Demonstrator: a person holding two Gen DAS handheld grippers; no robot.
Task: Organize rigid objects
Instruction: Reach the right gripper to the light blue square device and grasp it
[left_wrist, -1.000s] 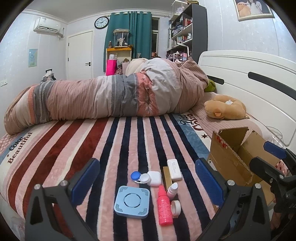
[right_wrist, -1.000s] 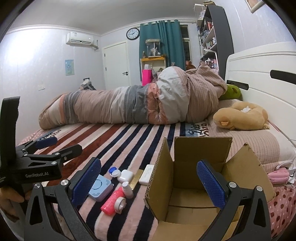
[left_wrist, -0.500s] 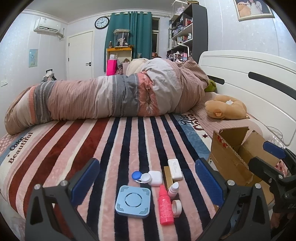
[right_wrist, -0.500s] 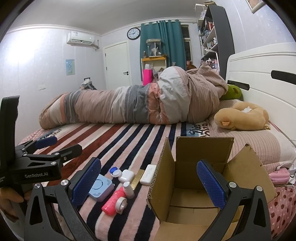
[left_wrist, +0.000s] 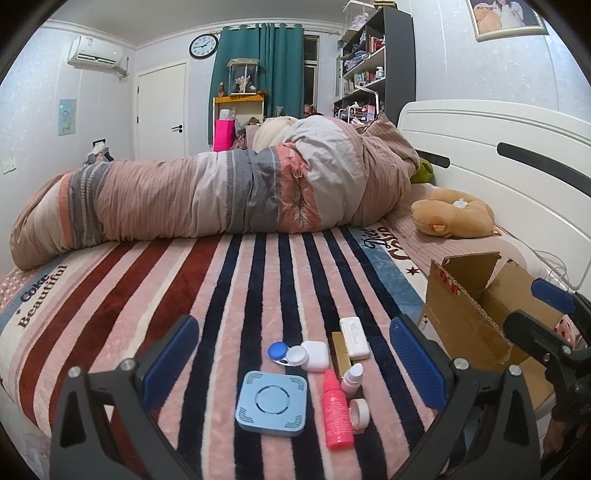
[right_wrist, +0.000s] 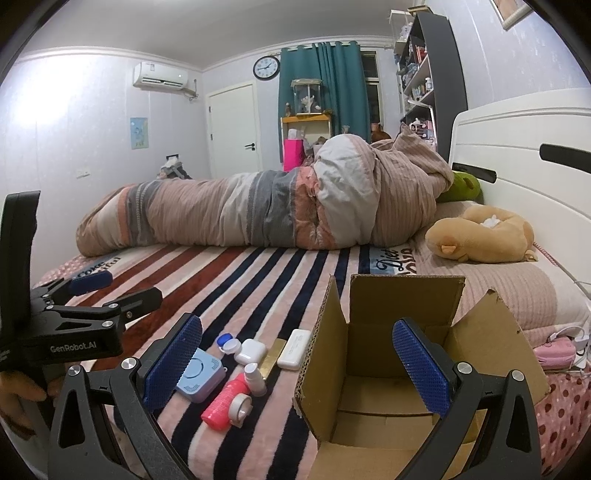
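Striped bed blanket (left_wrist: 229, 280); small items incl. blue square case (left_wrist: 272, 403), pink bottle (left_wrist: 335, 413) near cardboard box (right_wrist: 391, 354); L gripper (left_wrist: 293, 363) & R gripper (right_wrist: 295, 363) both spread, holding nothing.

Striped blanket (left_wrist: 110, 291): "Coke Beautiful" at edge, "Diet" near pillow. Left gripper (right_wrist: 114, 291) body: "GenRobot.AI".

I see a pink bottle (left_wrist: 336, 415), a pale-blue square box (left_wrist: 272, 403), white cases (left_wrist: 354, 338), a brown carton (right_wrist: 399, 354), and a blanket (left_wrist: 221, 288) striped pink, navy, red.
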